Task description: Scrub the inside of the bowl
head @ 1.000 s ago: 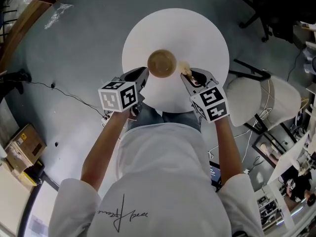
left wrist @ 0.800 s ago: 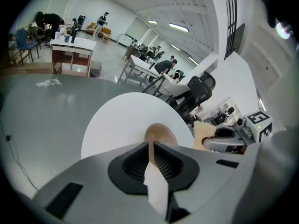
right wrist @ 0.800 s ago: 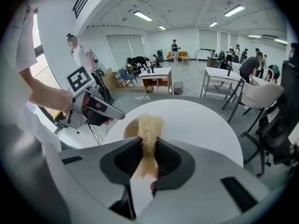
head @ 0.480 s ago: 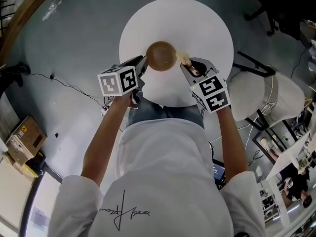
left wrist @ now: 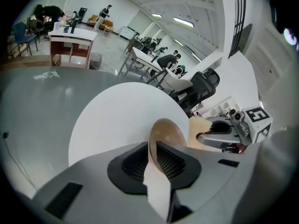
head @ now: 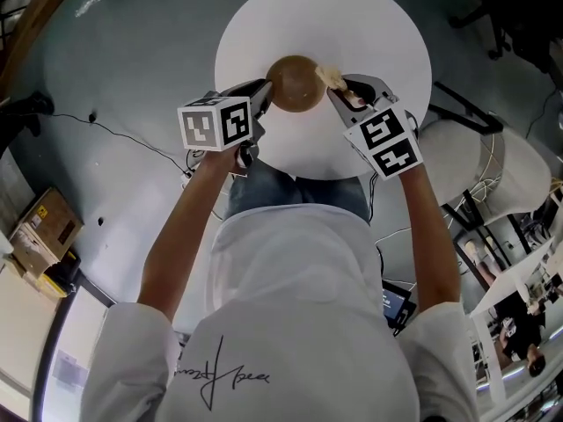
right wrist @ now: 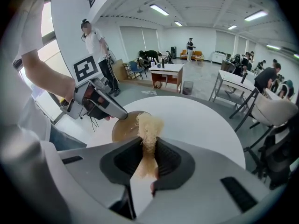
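Bowl (head: 295, 84) sits tilted over the white table (head: 378, 25), its rim pinched in the left gripper (left wrist: 152, 155) — jaws just widened, seemingly still gripping. Right gripper (right wrist: 148, 158) clamps the scrubber (right wrist: 148, 125) — press inside, circle firmly.

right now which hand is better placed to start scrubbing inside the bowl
Right. The right tool is shut on the scrubber, which sits at the edge of the bowl. The left tool, its jaws having just opened wider, clamps the bowl by its rim, so it is busy.
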`<state>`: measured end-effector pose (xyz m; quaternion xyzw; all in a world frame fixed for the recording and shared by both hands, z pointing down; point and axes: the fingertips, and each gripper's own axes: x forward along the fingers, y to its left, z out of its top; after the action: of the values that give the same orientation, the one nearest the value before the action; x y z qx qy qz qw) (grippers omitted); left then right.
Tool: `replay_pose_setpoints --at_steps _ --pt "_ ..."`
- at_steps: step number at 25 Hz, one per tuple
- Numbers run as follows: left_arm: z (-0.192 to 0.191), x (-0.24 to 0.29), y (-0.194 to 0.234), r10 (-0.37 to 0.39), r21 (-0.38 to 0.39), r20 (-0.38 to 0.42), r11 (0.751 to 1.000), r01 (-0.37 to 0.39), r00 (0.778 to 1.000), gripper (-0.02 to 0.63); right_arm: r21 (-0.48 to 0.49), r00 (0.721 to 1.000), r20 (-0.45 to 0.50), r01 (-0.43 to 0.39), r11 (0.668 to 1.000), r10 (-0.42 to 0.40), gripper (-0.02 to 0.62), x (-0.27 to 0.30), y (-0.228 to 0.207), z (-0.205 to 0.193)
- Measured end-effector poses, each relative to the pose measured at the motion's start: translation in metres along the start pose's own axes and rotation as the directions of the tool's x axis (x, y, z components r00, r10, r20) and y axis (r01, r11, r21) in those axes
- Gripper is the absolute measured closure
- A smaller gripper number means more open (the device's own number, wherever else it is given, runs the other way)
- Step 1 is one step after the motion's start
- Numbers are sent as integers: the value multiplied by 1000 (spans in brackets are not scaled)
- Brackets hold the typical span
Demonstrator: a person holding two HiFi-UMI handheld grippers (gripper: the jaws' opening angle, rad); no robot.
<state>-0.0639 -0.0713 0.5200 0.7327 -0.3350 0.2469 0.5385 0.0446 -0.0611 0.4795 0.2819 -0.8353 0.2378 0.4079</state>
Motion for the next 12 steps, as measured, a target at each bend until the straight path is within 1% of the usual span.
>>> replay_pose_setpoints --at_steps 3,7,12 --pt "-4 2 -1 -8 20 -15 1000 8 1000 552 -23 1000 -10 -10 1000 10 509 8 2 1" --pt "-3 5 4 10 2 -2 1000 -10 1000 569 -48 1000 -21 -16 999 15 509 15 3 1" --pt "-2 3 6 13 -19 16 1000 -12 1000 572 -41 999 -34 -17 999 16 509 19 3 0"
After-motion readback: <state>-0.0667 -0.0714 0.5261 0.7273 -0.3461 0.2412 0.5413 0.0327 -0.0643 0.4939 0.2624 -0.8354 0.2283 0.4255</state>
